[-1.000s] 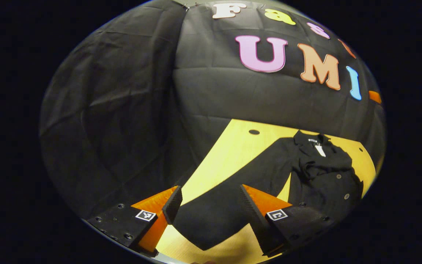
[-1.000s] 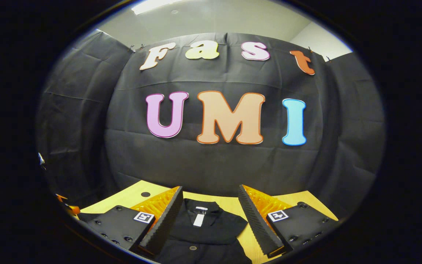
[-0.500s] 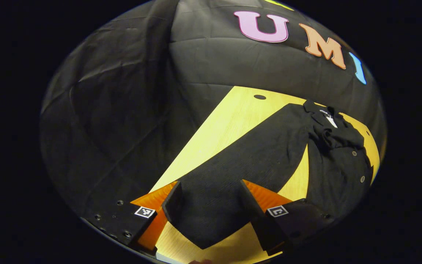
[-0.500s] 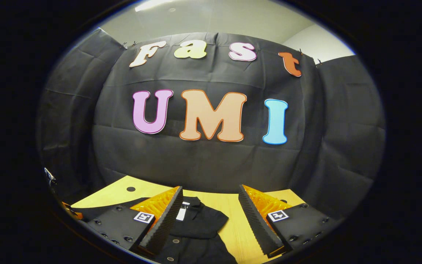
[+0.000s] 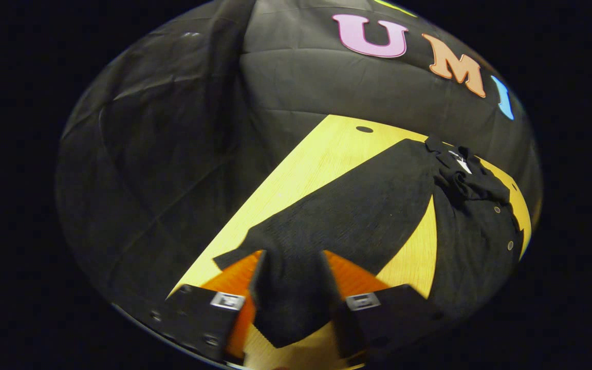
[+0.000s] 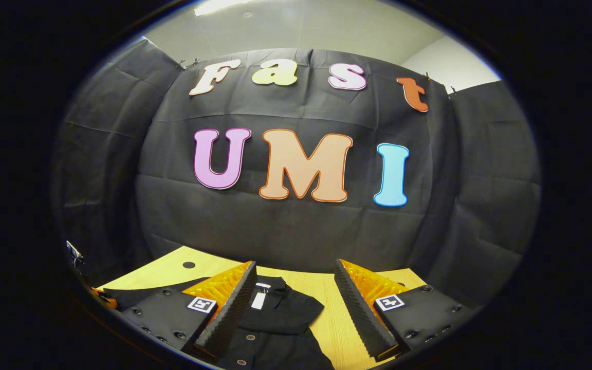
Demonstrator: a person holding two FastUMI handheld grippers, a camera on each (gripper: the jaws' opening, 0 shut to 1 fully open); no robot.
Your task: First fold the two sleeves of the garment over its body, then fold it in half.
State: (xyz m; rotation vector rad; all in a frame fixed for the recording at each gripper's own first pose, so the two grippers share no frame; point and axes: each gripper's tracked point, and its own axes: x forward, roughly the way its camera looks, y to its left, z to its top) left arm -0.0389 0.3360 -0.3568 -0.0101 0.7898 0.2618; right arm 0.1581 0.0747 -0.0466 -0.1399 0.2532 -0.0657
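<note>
A black buttoned garment (image 5: 481, 241) lies on the yellow wooden table (image 5: 316, 164), its collar (image 5: 460, 164) at the far end. Its long sleeve (image 5: 357, 216) stretches flat towards me in the left gripper view. My left gripper (image 5: 292, 272) is down at the cuff, its jaws half narrowed with the cuff cloth filling the gap and one cuff corner spilling over the left finger. In the right gripper view, my right gripper (image 6: 293, 303) hovers open over the garment (image 6: 280, 318) near the collar and its white tag (image 6: 259, 298), holding nothing.
The table has a small dark hole (image 5: 364, 129) near its far edge, also seen as the hole (image 6: 188, 264) at the left. Black cloth walls close in the table on the far side and the left. Bare wood (image 6: 332, 318) lies right of the collar.
My left gripper dropped forward onto the sleeve cuff and its jaws have narrowed around it. The right gripper drifted slightly sideways above the collar and stayed open.
</note>
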